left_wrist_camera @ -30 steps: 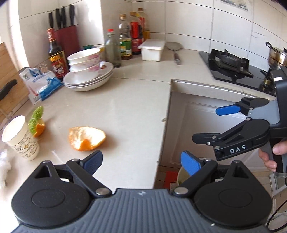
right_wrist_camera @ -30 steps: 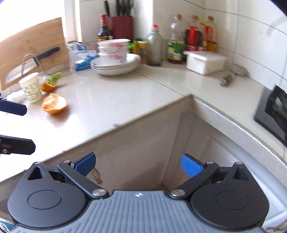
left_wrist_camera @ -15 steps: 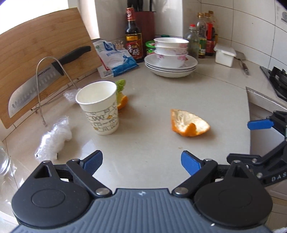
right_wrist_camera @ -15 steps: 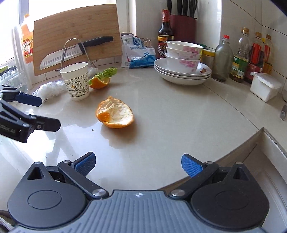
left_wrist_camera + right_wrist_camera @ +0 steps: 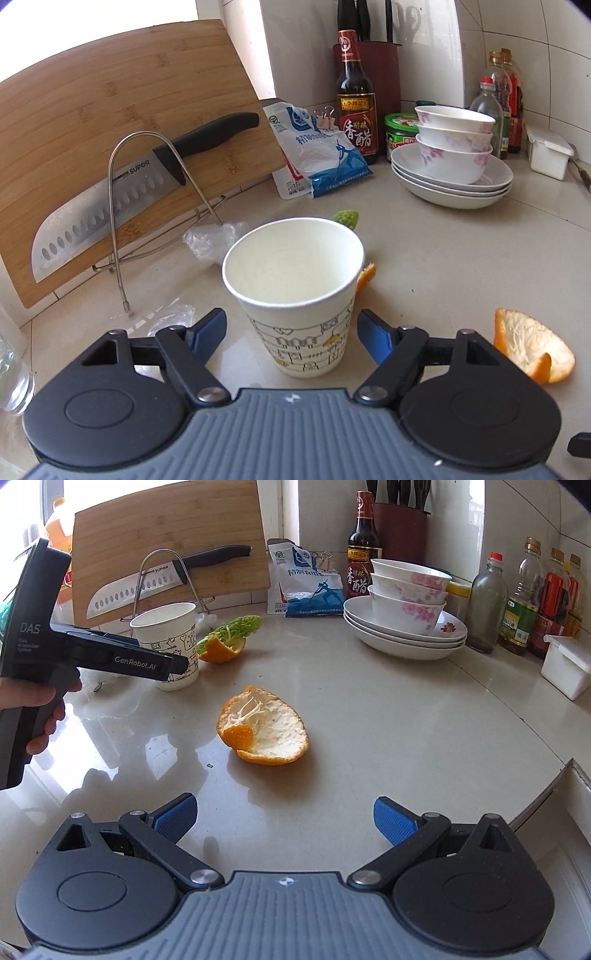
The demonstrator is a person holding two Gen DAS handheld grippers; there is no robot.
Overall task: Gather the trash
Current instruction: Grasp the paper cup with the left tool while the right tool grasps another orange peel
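Pale, glossy stone countertop (image 5: 369, 709) ran along a white-tiled kitchen wall, lit from a window at the far left. On it stood a white paper cup with a line-drawn pattern (image 5: 295, 295), upright and empty, set between the blue pads of the left gripper (image 5: 291, 332). Its jaws had just been closing around the cup, yet a gap showed on each side, so the pads were not pressing on it. A hand (image 5: 33, 709) gripped that tool's handle.

Behind the cup lay a small piece of orange peel topped with a green leafy scrap (image 5: 225, 638), and crumpled clear plastic wrap (image 5: 210, 240) sat to the cup's left. A larger curled orange peel, white pith upward (image 5: 264, 731), lay alone on the open counter ahead of the right gripper (image 5: 284, 819), whose jaws stood wide apart with nothing between them.

Against the wall leaned a bamboo cutting board (image 5: 110, 122) with a black-handled kitchen knife (image 5: 129, 192) in a wire rack (image 5: 118, 221). Beside them were a blue and white plastic pouch (image 5: 317, 155), a dark vinegar bottle with a red label (image 5: 356, 99), and floral white bowls stacked on white plates (image 5: 454, 158).
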